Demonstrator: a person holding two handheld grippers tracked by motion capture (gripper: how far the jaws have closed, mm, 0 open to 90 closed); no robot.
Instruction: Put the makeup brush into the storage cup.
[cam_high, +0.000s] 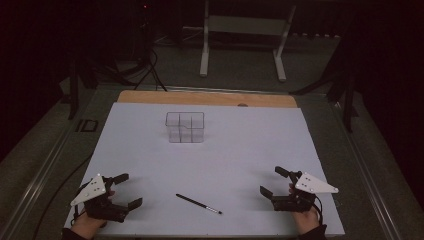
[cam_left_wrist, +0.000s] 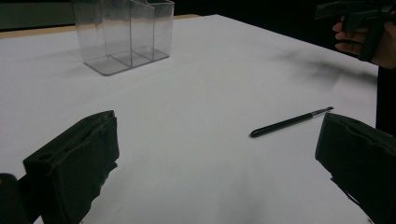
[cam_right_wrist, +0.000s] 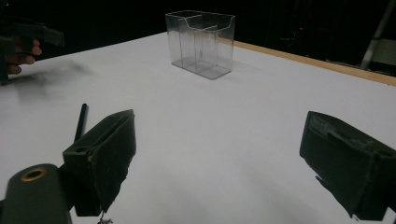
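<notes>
A thin black pen (cam_high: 198, 204) lies flat on the white sheet near the front edge, between the two hands; it also shows at the right in the left gripper view (cam_left_wrist: 289, 122) and behind a jaw in the right gripper view (cam_right_wrist: 81, 122). A clear plastic organiser with several compartments (cam_high: 185, 127) stands upright farther back (cam_left_wrist: 122, 35) (cam_right_wrist: 202, 43). My left gripper (cam_high: 127, 190) rests at the front left, jaws wide apart and holding nothing (cam_left_wrist: 217, 158). My right gripper (cam_high: 273, 181) sits at the front right, also open and holding nothing (cam_right_wrist: 217, 154).
The white sheet (cam_high: 240, 145) covers a wooden table whose bare back edge (cam_high: 207, 98) shows beyond it. A metal stand (cam_high: 244, 35) and dark cables are on the floor behind the table. Table rails run along both sides.
</notes>
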